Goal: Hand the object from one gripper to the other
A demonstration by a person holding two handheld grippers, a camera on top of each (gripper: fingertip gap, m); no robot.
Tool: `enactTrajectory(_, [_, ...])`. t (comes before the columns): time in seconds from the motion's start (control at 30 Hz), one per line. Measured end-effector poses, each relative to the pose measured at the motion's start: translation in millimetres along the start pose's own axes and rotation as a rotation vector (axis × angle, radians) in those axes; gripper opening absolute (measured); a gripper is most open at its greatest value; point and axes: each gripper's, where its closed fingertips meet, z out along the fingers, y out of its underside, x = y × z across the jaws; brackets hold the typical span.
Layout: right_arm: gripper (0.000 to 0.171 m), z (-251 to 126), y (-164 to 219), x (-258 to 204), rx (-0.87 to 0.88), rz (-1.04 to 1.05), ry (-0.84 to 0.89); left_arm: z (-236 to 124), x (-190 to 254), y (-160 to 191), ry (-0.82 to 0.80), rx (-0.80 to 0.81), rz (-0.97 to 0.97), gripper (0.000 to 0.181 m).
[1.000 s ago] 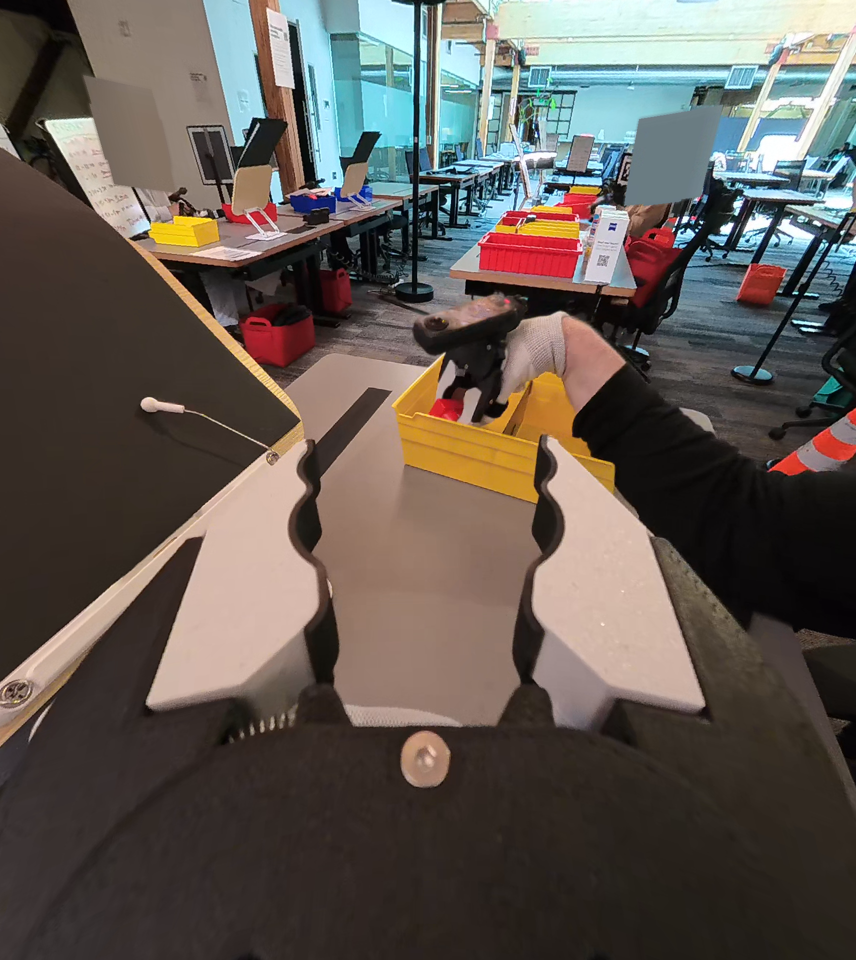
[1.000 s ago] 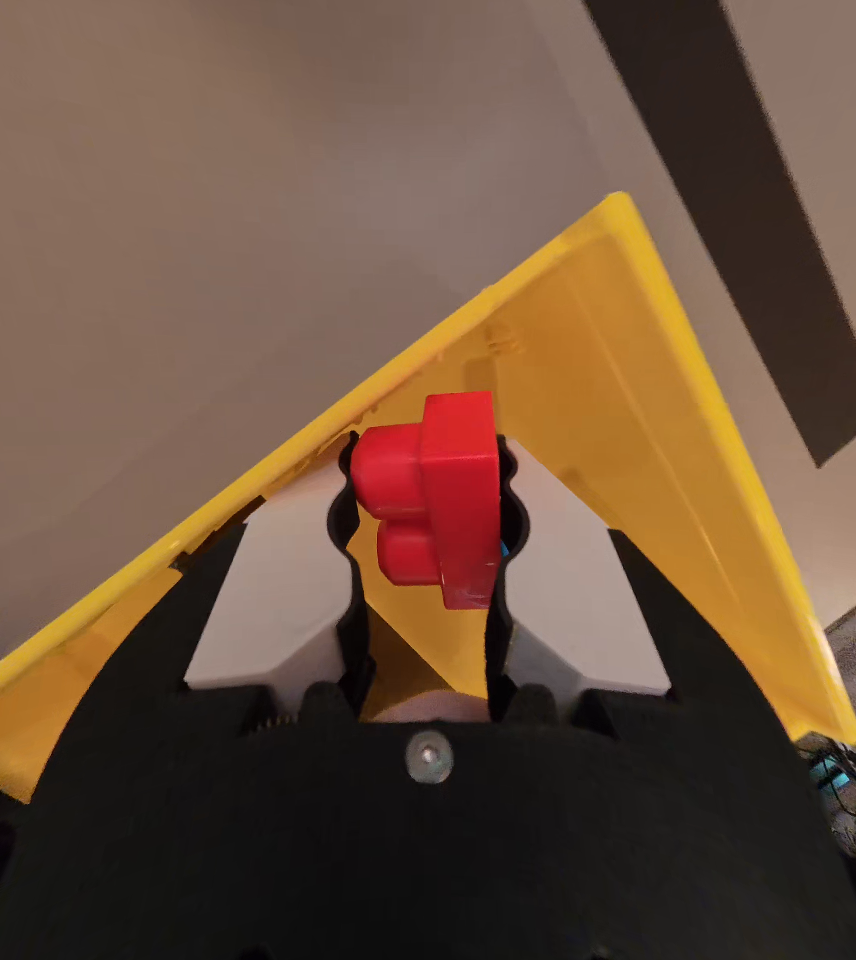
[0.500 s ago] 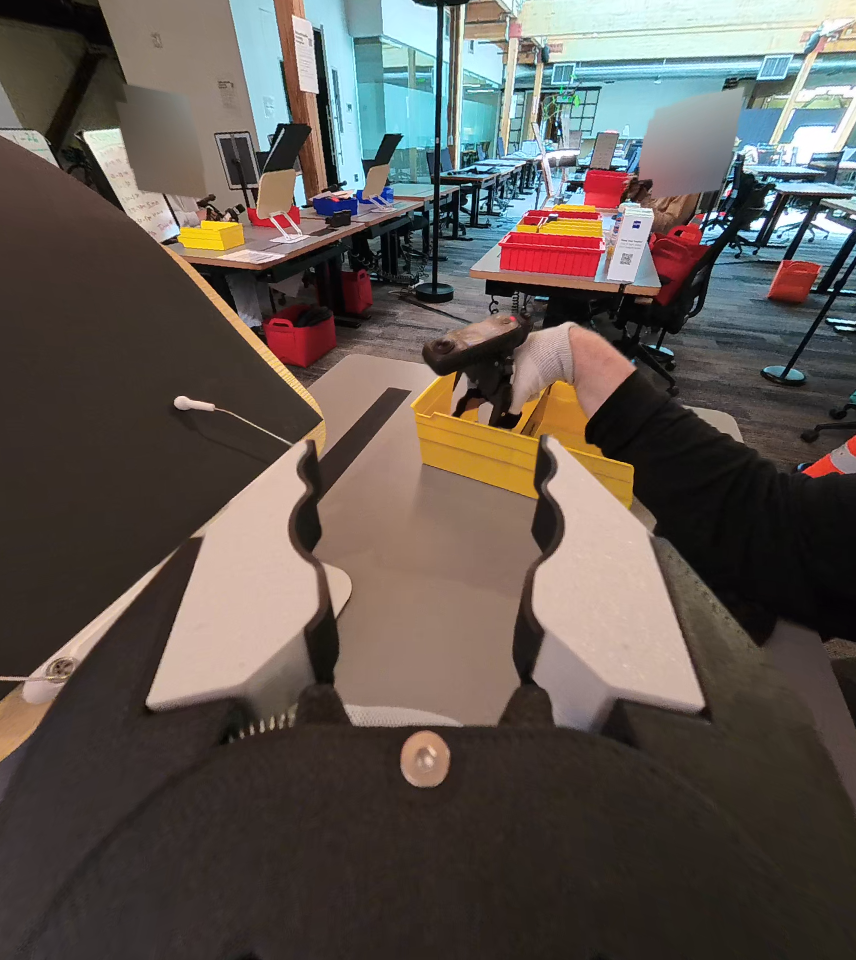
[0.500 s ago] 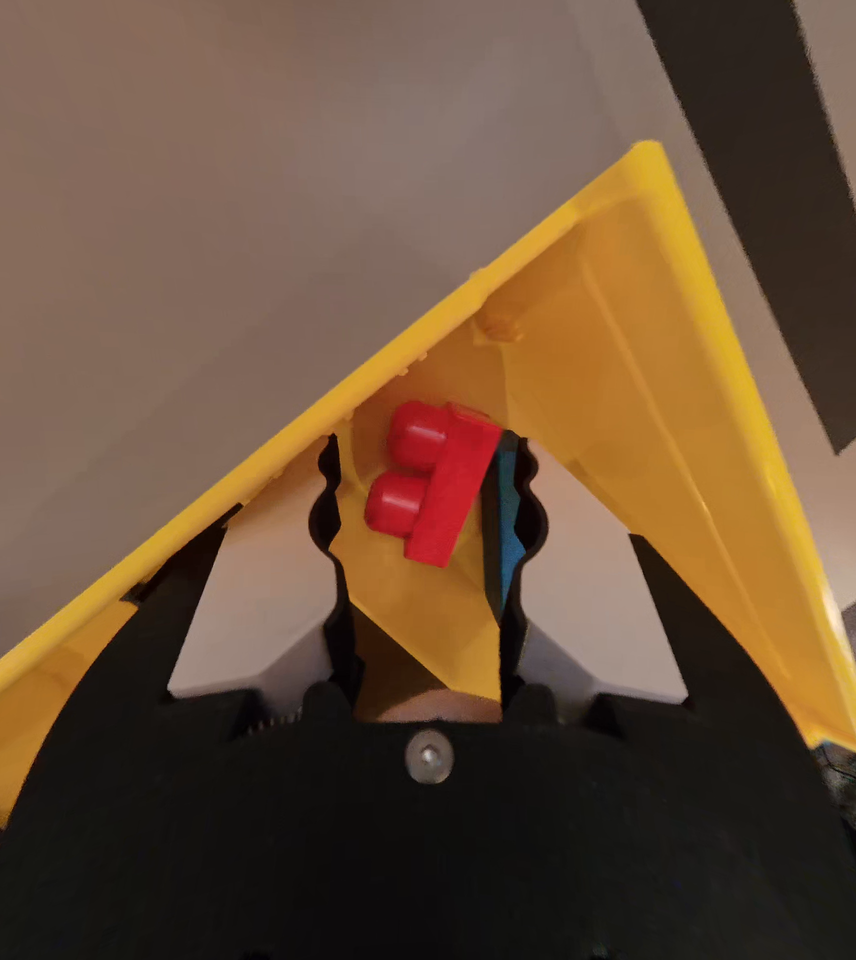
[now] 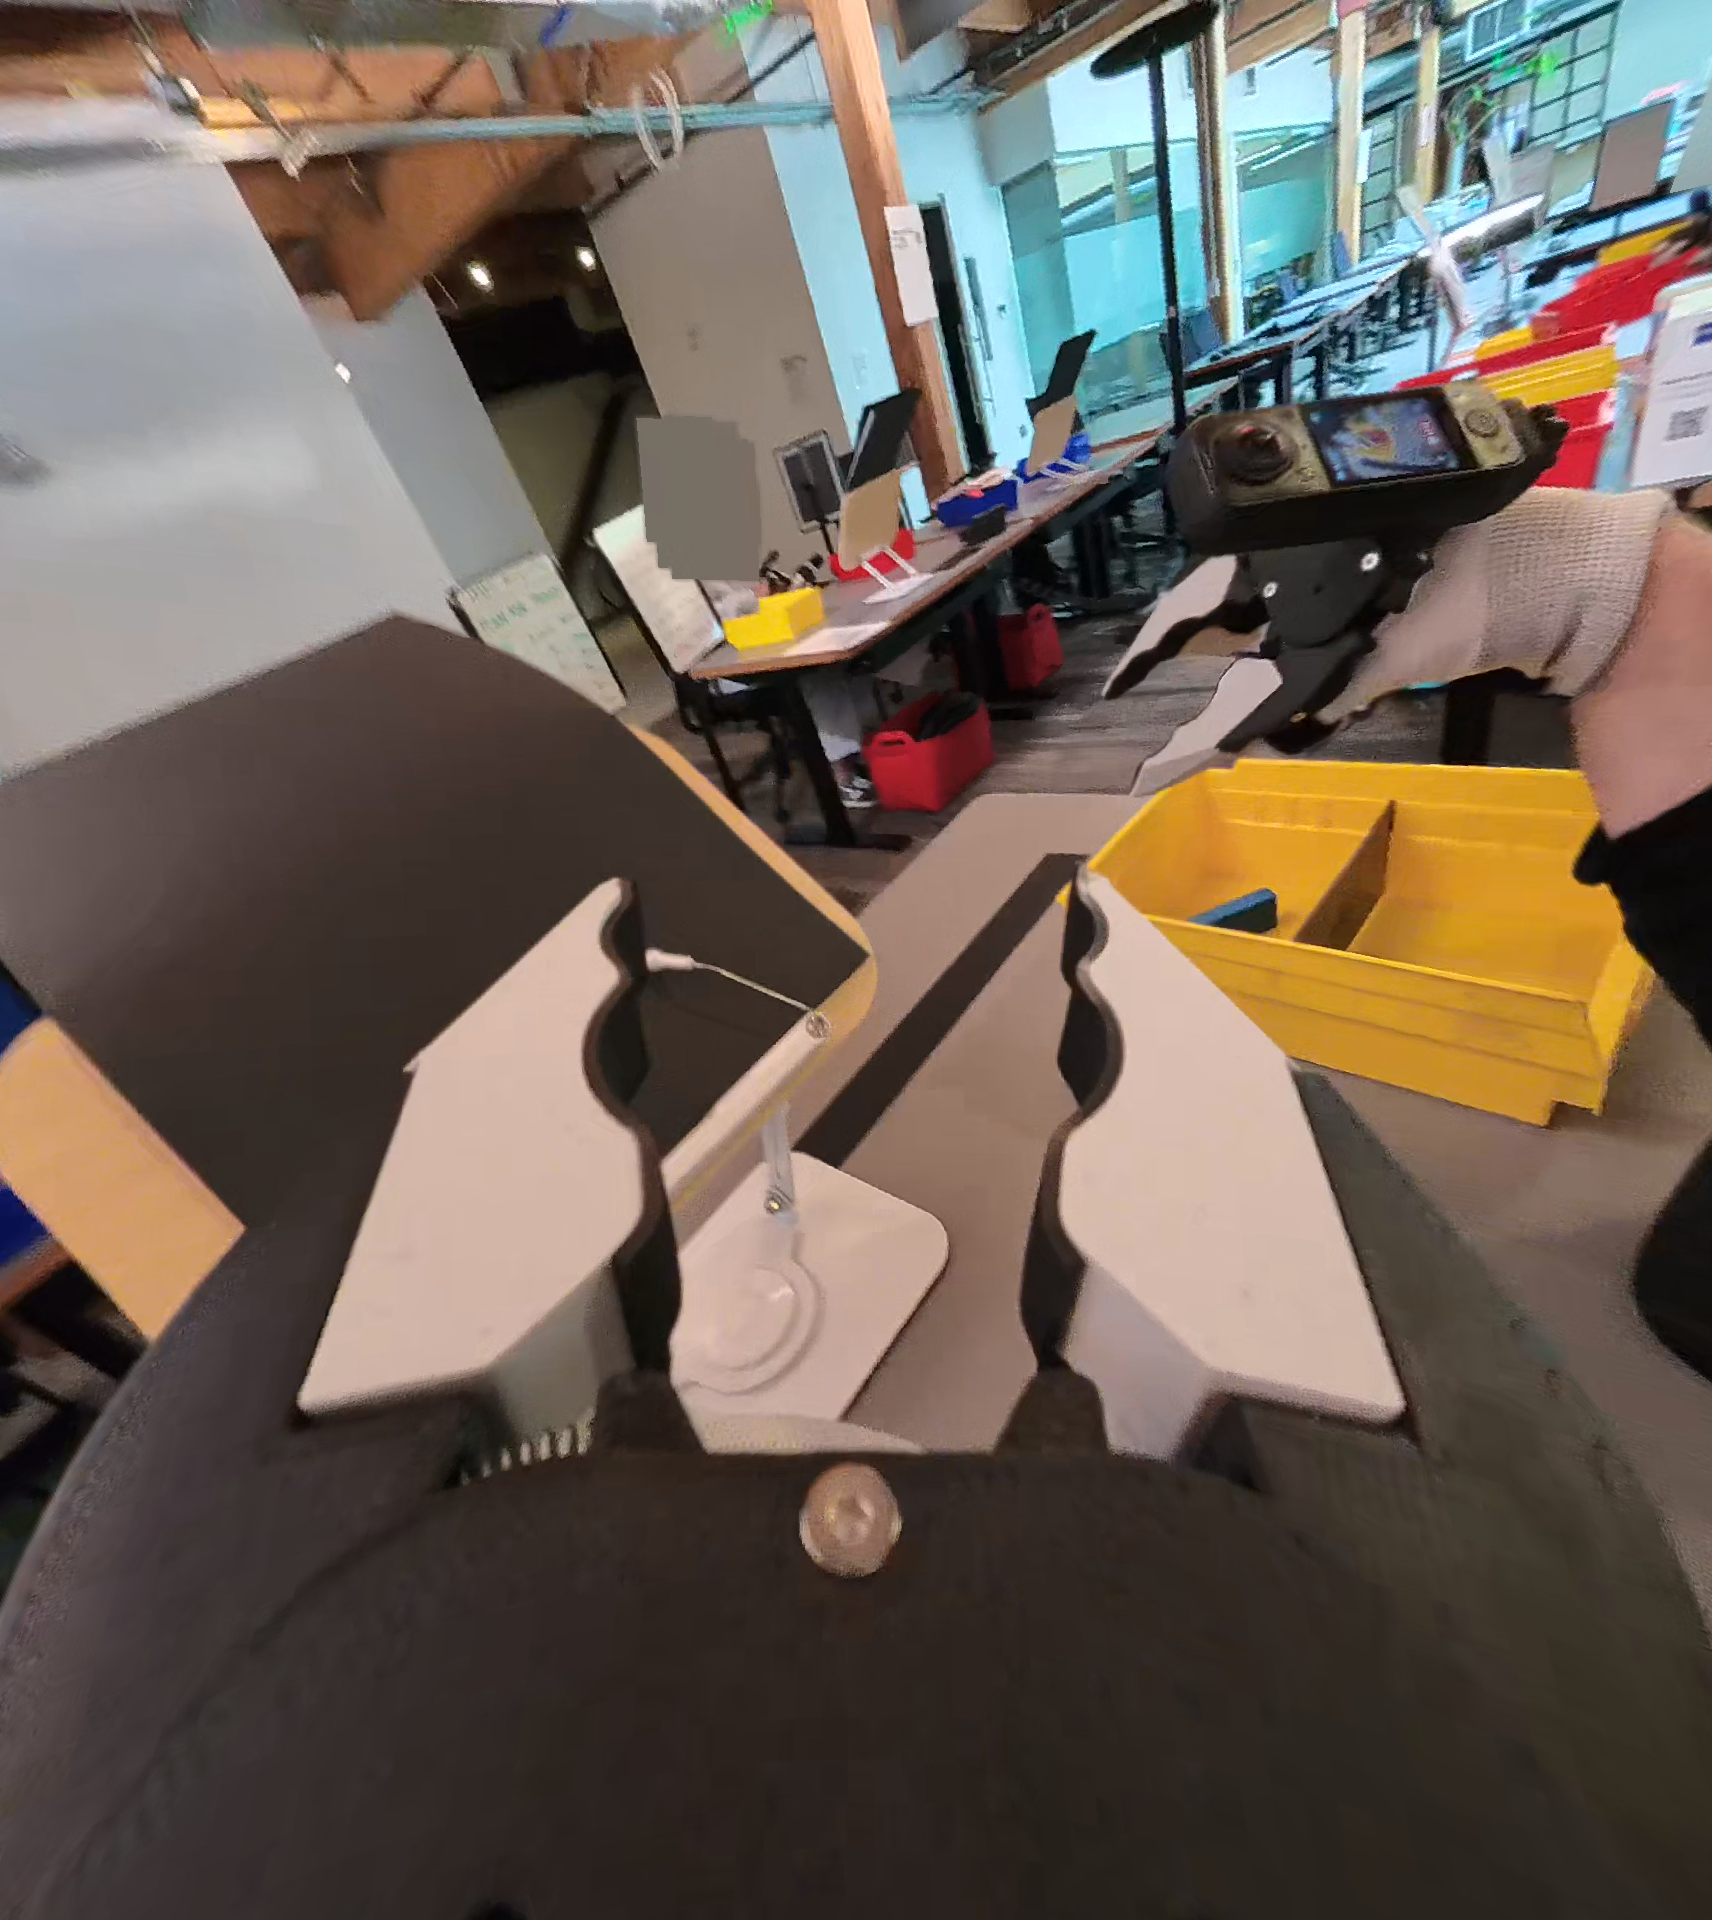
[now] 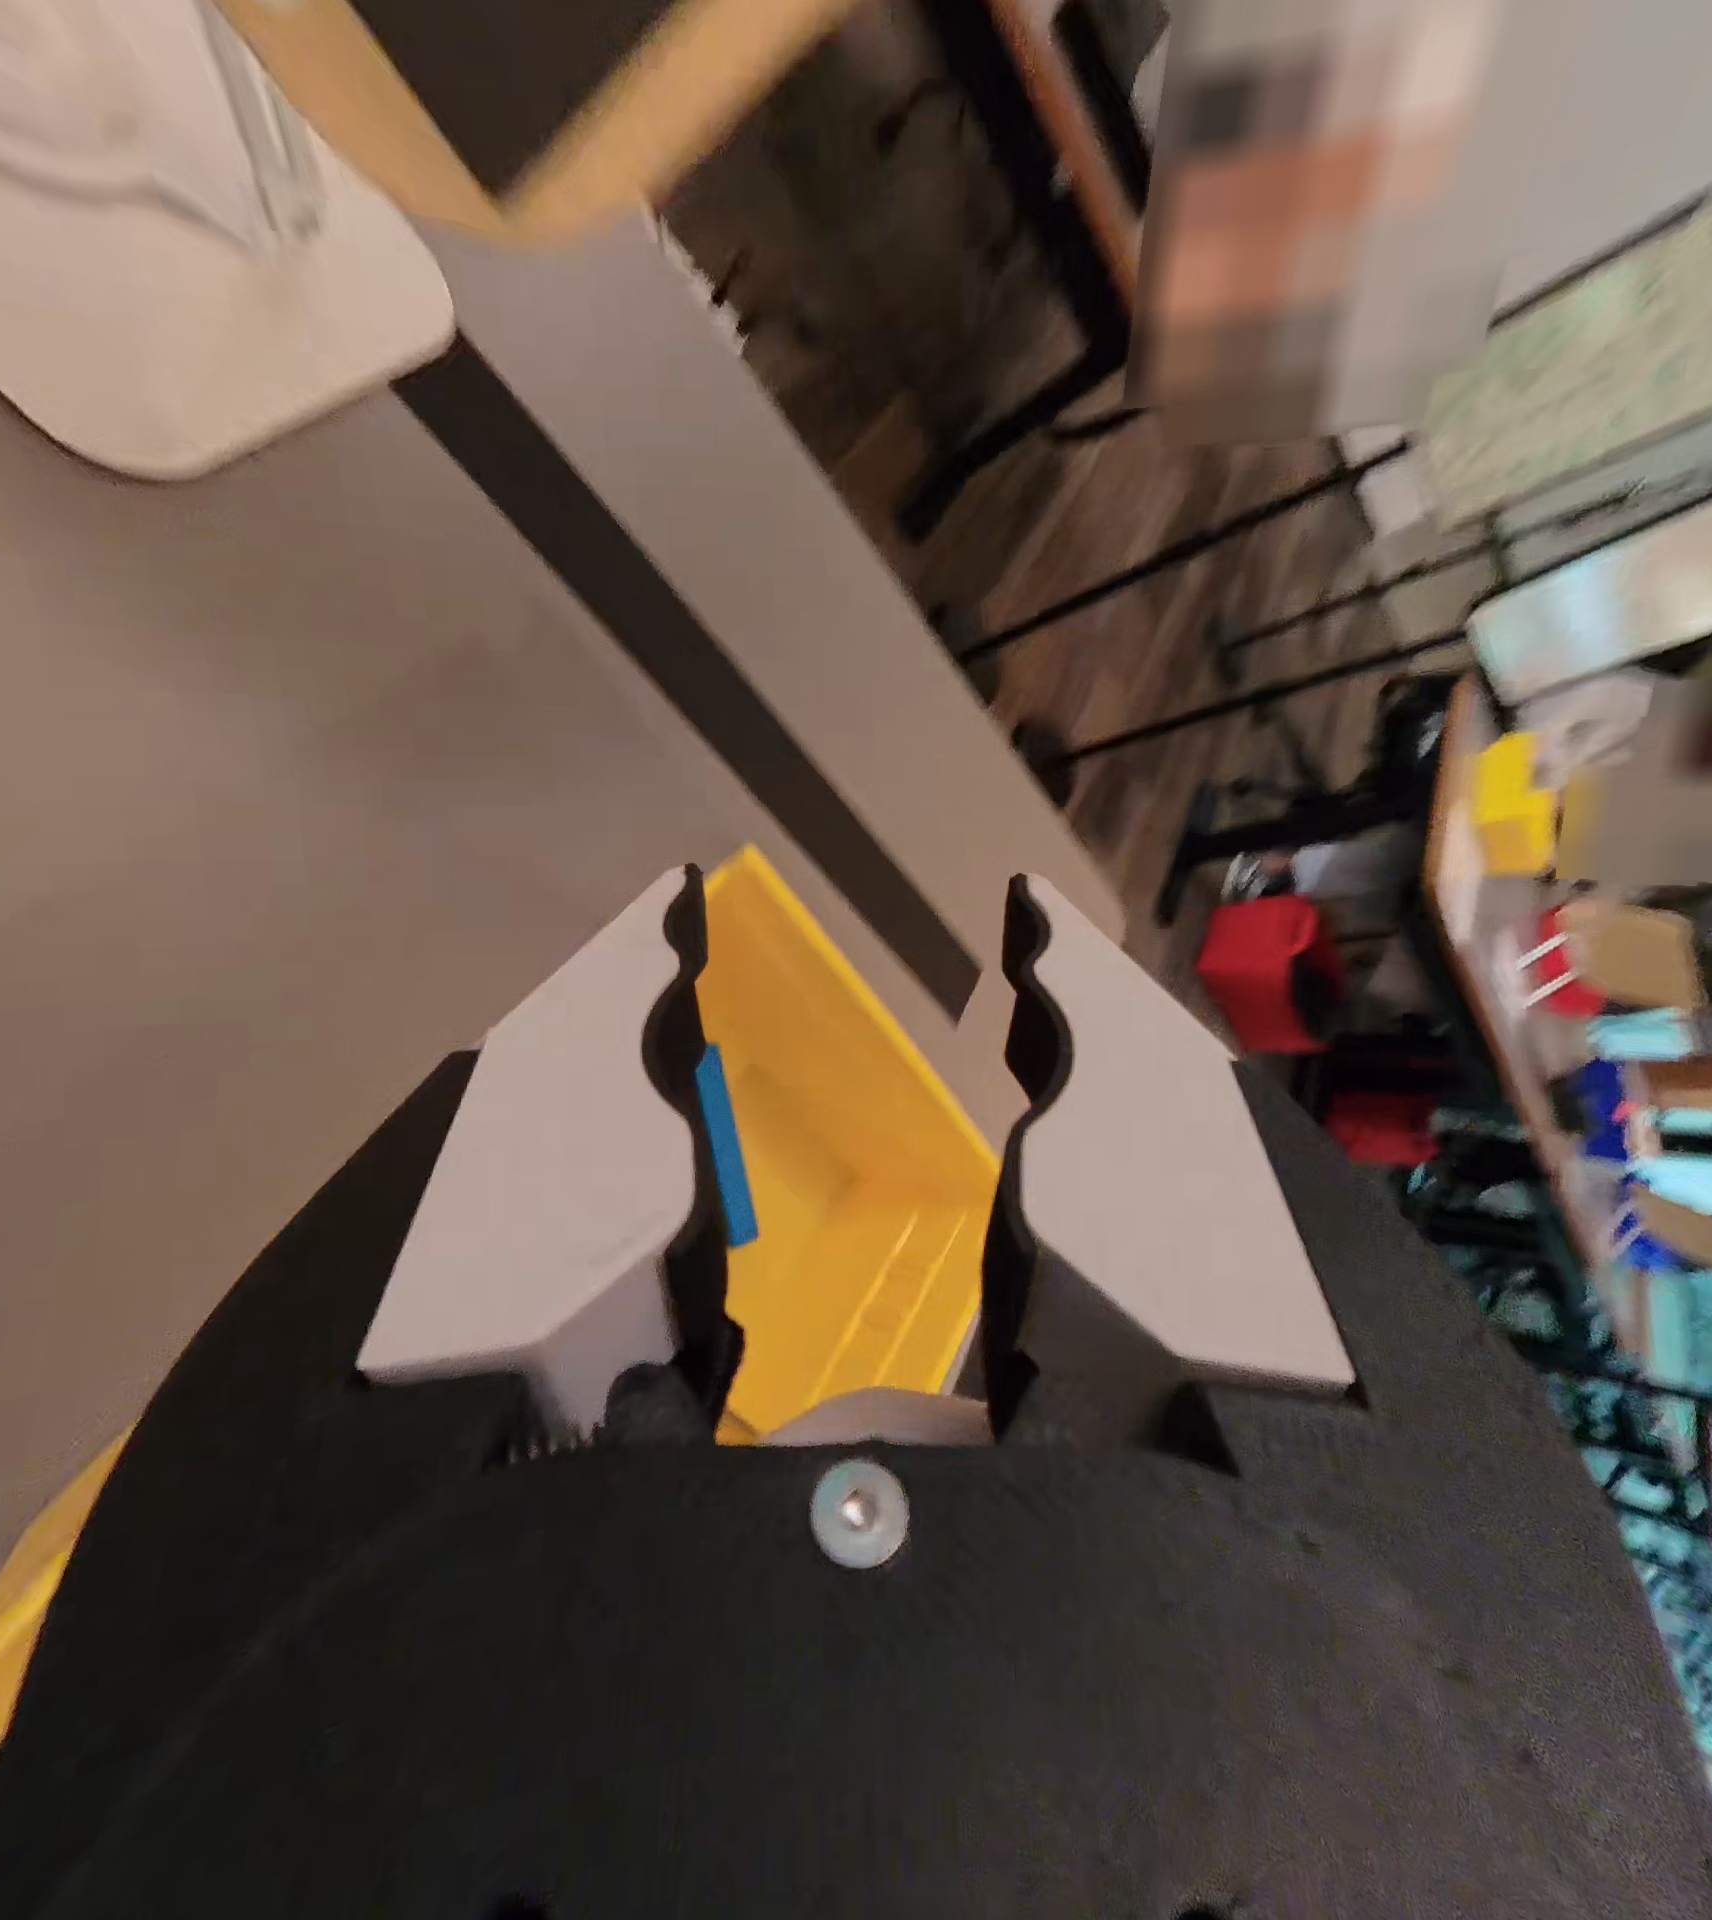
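Red, the block that sat between the right gripper's (image 6: 850,914) jaws a second ago is gone from both views; where it lies now I cannot tell, though inside the bin (image 5: 1371,997) is my guess. Those jaws now stand apart and empty, lifted above the bin's far corner. Only a blue piece (image 6: 727,1158) shows in the bin's left compartment. Left of the bin, the left gripper (image 5: 852,997) hangs open and empty too, having swung off toward the black board (image 5: 312,883). By my reading the handover has not happened, and the block was let go rather than passed. Between bin and board runs a dark strip (image 5: 935,1029) on the table (image 5: 1195,1247); a white stand (image 5: 831,1288) sits just under the left jaws. Nothing blocks the way back down.
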Motion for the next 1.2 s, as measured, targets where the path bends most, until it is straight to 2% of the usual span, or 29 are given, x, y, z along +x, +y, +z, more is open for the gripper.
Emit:
enactTrajectory(0.03, [0.056,-9.8,-19.1,-4.4,0.048,-0.038,0.023,-1.0,4.1,-6.2,-0.014,0.005,0.028,0.079])
enactTrajectory(0.13, [0.053,-35.7,-74.4,-24.3,0.195,-0.133,0.074,-2.9,5.1,-18.0,-0.087,-0.03,0.123,0.078])
enactTrajectory(0.23, [0.051,-49.4,-110.2,-53.8,0.288,-0.222,0.061,-13.1,-3.1,-21.5,-0.17,-0.127,0.239,0.078])
enactTrajectory(0.33, [0.048,-54.9,-132.5,-80.8,0.362,-0.279,0.011,-47.4,-12.0,-15.3,-0.253,-0.222,0.325,0.076])
enactTrajectory(0.43, [0.048,-57.2,-143.3,-94.3,0.399,-0.315,-0.008,-105.1,-30.0,7.2,-0.379,-0.342,0.374,0.075])
enactTrajectory(0.57, [0.048,-60.1,-150.4,-103.4,0.442,-0.336,-0.031,-206.9,-57.3,65.6,-0.547,-0.57,0.3,0.064])
enactTrajectory(0.7, [0.047,-58.4,-152.1,-108.6,0.443,-0.347,-0.042,-319.5,-62.0,151.5,-0.648,-0.904,0.094,0.056])
enactTrajectory(0.8, [0.047,-57.3,-154.1,-115.3,0.442,-0.363,-0.053,-368.7,-48.6,202.6,-0.661,-0.998,-0.078,0.046])
enactTrajectory(0.93, [0.048,-54.7,-157.7,-127.2,0.442,-0.395,-0.075,-409.1,-30.0,255.5,-0.675,-1.177,-0.174,0.042])
enactTrajectory(1.07, [0.048,-51.3,-160.0,-136.5,0.439,-0.418,-0.095,-401.6,-12.9,280.8,-0.596,-1.197,-0.256,0.042])
enactTrajectory(1.2, [0.048,-50.2,-161.2,-138.9,0.443,-0.423,-0.103,-408.2,-5.9,300.5,-0.583,-1.344,-0.241,0.039])
